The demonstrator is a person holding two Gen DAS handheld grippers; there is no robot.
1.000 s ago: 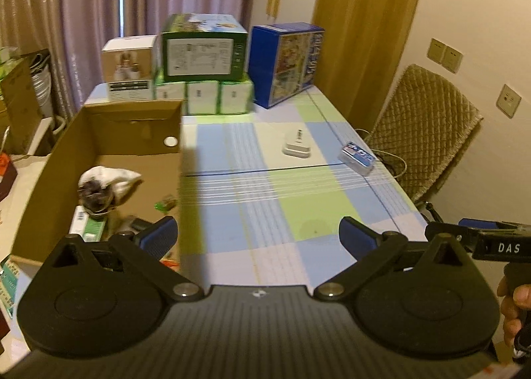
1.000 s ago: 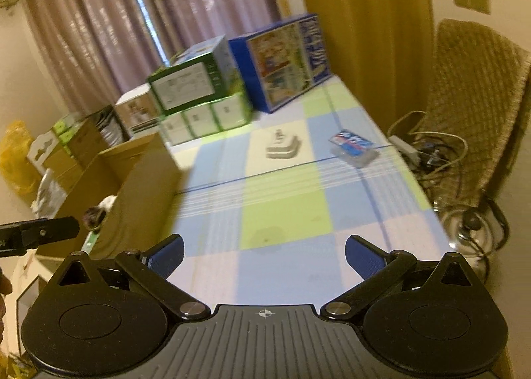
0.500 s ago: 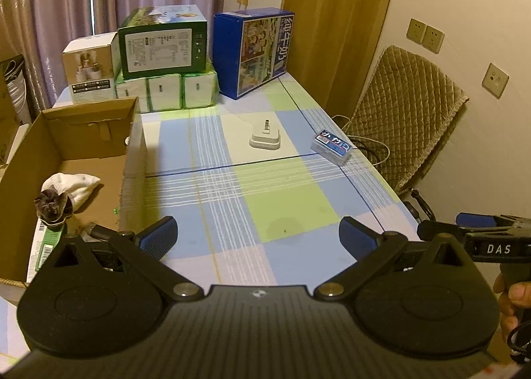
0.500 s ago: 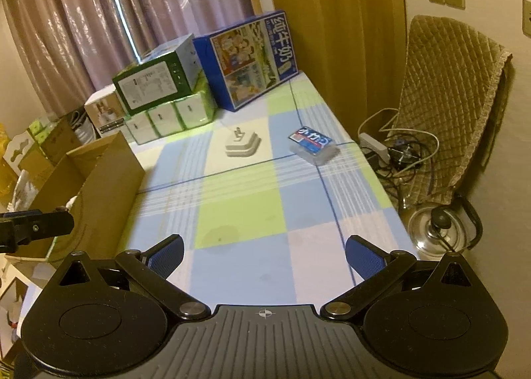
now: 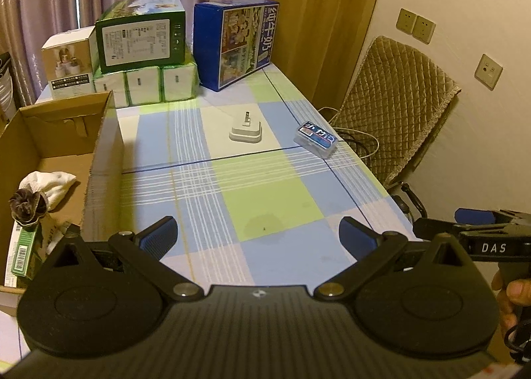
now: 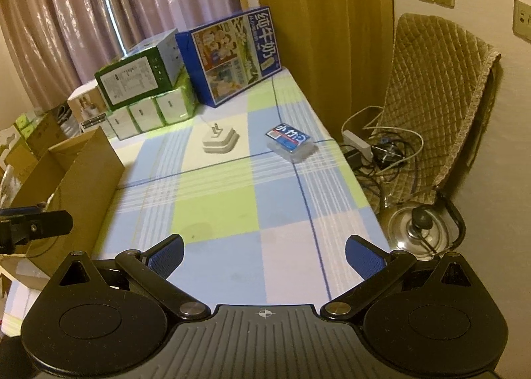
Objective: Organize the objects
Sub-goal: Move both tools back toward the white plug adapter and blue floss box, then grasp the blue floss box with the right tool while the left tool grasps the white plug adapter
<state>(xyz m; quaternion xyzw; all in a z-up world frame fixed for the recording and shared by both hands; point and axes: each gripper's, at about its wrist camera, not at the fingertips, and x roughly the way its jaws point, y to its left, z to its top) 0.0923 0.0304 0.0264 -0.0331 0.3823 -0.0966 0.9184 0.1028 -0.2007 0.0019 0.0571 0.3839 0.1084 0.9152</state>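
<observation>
A white plug adapter [image 5: 246, 132] [image 6: 220, 142] lies prongs-up on the checked tablecloth, and a clear case with a blue label [image 5: 316, 139] [image 6: 290, 141] rests to its right near the table edge. An open cardboard box [image 5: 59, 150] [image 6: 76, 176] stands at the table's left, holding a white cloth [image 5: 49, 181], a dark crumpled item and a green packet [image 5: 25, 254]. My left gripper [image 5: 259, 238] hovers open over the near end of the table, holding nothing. My right gripper [image 6: 264, 254] is open too, empty, well short of both items.
Stacked green, white and blue cartons [image 5: 142, 47] line the table's far end before curtains. A quilted chair [image 5: 395, 120] stands right of the table, with cables, a power strip [image 6: 356, 143] and a steel kettle [image 6: 416, 229] on the floor. A hand [image 5: 512, 296] grips the right tool.
Both views have swung rightward and away from the cardboard box, bringing the adapter and the blue-labelled case nearer the centre. Both grippers stay open.
</observation>
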